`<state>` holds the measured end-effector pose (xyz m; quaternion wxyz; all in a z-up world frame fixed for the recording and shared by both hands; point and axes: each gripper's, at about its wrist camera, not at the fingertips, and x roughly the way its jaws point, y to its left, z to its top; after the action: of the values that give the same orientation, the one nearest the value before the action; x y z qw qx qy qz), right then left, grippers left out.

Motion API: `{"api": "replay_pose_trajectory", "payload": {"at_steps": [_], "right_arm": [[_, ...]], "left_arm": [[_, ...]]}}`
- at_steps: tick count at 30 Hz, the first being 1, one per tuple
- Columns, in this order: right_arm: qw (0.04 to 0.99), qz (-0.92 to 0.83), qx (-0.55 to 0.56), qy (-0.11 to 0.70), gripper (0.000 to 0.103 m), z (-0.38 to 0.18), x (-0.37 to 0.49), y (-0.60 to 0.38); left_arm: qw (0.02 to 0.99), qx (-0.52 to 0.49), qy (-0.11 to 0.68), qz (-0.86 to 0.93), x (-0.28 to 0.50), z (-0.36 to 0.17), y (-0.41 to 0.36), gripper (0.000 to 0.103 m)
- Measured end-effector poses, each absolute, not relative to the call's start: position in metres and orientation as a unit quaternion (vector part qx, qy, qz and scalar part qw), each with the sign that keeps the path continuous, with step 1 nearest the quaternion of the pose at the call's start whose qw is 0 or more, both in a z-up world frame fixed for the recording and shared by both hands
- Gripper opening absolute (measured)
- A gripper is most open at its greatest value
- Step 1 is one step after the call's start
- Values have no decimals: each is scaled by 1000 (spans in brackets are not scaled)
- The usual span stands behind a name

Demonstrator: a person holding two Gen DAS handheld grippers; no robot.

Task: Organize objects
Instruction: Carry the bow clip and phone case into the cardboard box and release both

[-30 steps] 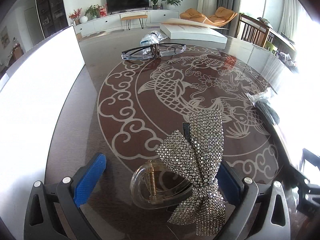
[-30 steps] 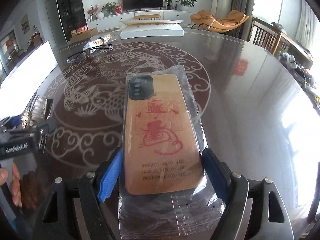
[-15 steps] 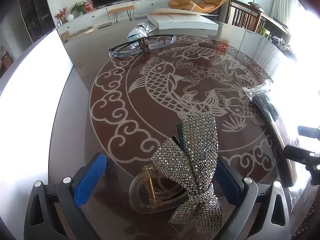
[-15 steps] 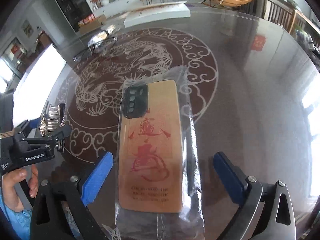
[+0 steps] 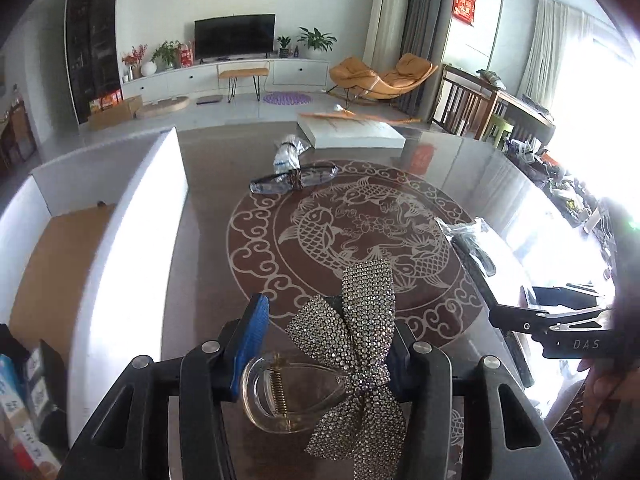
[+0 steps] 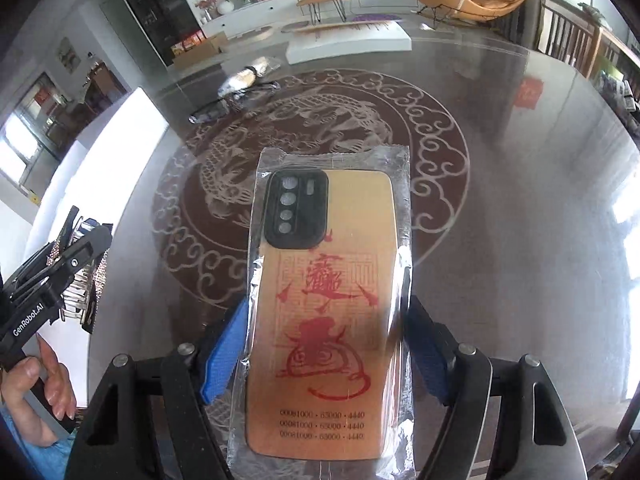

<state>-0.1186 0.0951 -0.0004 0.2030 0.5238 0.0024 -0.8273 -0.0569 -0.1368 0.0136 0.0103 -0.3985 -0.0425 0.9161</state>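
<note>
White cardboard forms the box (image 5: 132, 216) we see at the far left of the left wrist view, its brown floor showing inside, standing on the dark glass table (image 5: 208, 208) with the pale fish medallion. Just right of it our left gripper (image 5: 324, 340) is pinched on the rhinestone bow hair clip (image 5: 352, 344): the blue pads press the clear claw part from both sides, and the bow fans up above the fingers. Farther back on the table lie the dark-framed glasses (image 5: 294, 178), with a crinkled clear packet (image 5: 289, 151) touching them from behind and a flat white box (image 5: 352, 132) beyond. At the right edge of that view we catch the black body of our other tool.

Turning to the right wrist view, our left hand (image 6: 36, 392) shows at the far left. In the middle, our right gripper (image 6: 326, 344) is clamped on the phone case (image 6: 324, 312), a tan case with red print sealed in a clear plastic sleeve; the blue pads bear on the sleeve's two long edges, and the case points forward above the table's medallion.
</note>
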Motion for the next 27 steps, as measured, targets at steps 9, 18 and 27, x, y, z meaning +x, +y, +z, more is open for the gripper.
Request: {"api": "replay_pose_trajectory", "payload": {"at_steps": [9, 18, 27], "right_arm": [[274, -826, 492, 28, 76, 40, -108, 11], [341, -807, 482, 23, 76, 65, -101, -74], [464, -747, 476, -3, 76, 75, -71, -239]], "left_arm": [[-69, -358, -11, 931, -25, 67, -181, 50], [-132, -356, -29, 925, -1, 75, -257, 50], [-260, -434, -74, 859, 47, 33, -388, 56]]}}
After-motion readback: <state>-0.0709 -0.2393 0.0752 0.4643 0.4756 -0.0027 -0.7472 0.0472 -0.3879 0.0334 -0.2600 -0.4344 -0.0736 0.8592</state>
